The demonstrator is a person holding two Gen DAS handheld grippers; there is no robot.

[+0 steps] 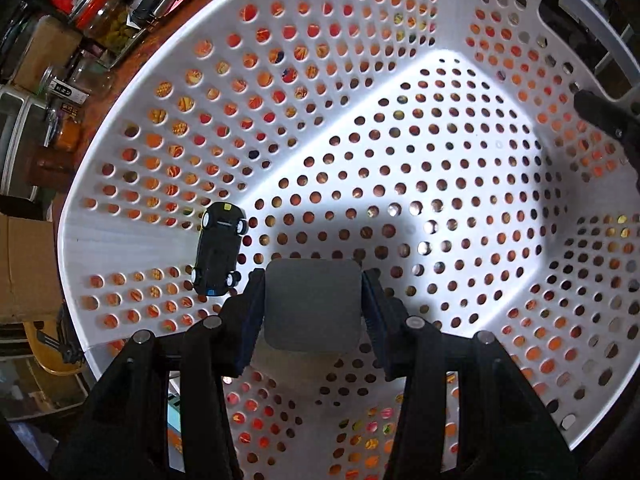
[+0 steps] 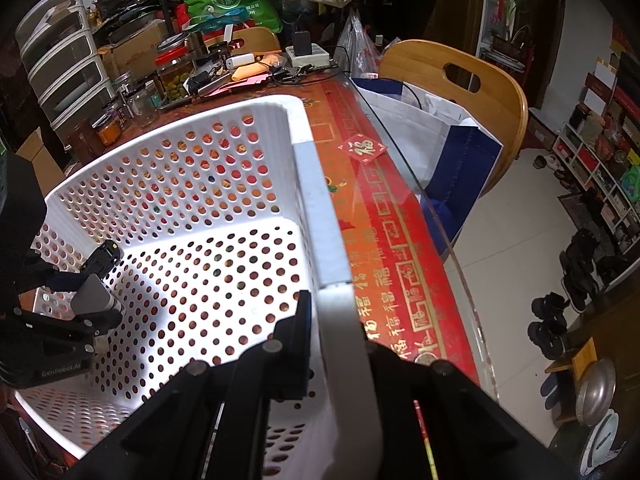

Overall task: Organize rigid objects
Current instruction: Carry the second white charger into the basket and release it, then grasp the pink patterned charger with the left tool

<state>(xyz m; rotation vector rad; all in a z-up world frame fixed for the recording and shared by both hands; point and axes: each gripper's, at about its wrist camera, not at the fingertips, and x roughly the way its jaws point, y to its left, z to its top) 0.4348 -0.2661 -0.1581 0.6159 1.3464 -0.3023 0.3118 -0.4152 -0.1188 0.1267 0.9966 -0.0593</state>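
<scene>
Now, your left gripper (image 1: 313,308) is clamping a grey block (image 1: 312,306) low centre over the white basket (image 1: 360,92) | toy car (image 1: 218,254) is lying lower left | your right gripper (image 2: 336,344) is pinching the basket rim (image 2: 348,344), bottom centre.

Matt grey block (image 1: 312,306) between the left gripper (image 1: 314,312) pads; beyond it, smooth white perforated plastic basket (image 1: 460,92), glossy black toy car (image 1: 218,250).
</scene>
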